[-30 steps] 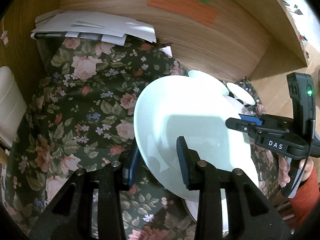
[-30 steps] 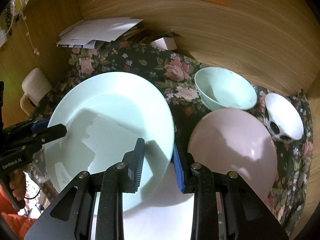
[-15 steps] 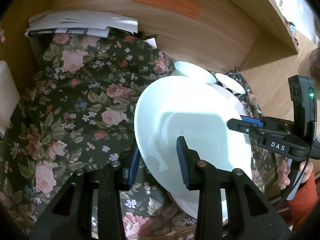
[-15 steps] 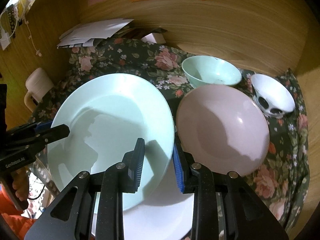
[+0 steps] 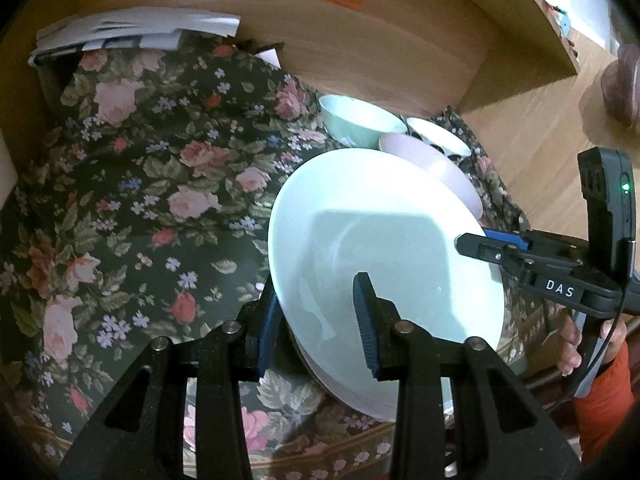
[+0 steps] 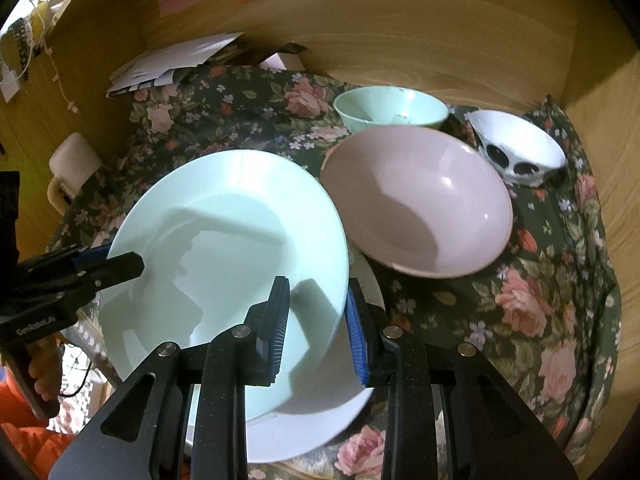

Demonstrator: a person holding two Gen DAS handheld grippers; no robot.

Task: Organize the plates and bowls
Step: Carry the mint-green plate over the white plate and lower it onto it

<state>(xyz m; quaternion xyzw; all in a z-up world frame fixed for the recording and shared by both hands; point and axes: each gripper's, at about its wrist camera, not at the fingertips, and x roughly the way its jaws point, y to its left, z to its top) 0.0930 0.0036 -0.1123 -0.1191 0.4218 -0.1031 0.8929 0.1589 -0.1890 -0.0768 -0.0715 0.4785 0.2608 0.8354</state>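
Both grippers hold the mint plate (image 6: 224,248) by opposite edges; the right gripper (image 6: 318,328) has its rim clamped between its blue pads, one finger over the plate's face and one under its edge, and the left gripper (image 5: 316,320) grips the other side the same way, its left pad (image 5: 269,332) behind the rim and its right pad on the face; each gripper also shows in the other's view, reaching onto the plate from the side. The plate hangs tilted, just above a white plate (image 6: 320,412) that lies under the right fingers on the floral cloth (image 5: 140,184); whether the two plates touch I cannot tell.

Beyond the right fingertips, slightly to their right, sits a pink bowl (image 6: 420,200); past it stands a mint bowl (image 6: 390,110), and to the right of that a white bowl (image 6: 520,152) with dark spots; all three stand singly, close together but not nested. Far ahead and left of both grippers lies a heap of papers (image 5: 136,32) against the wooden wall.

As I judge it, the work is at an early to middle stage; the mint plate looks ready to settle onto the white one, which would make a plate stack; the bowls are untouched, so nesting them by size appears to remain; that seems the larger share left. Nothing shows a finished stack as yet.
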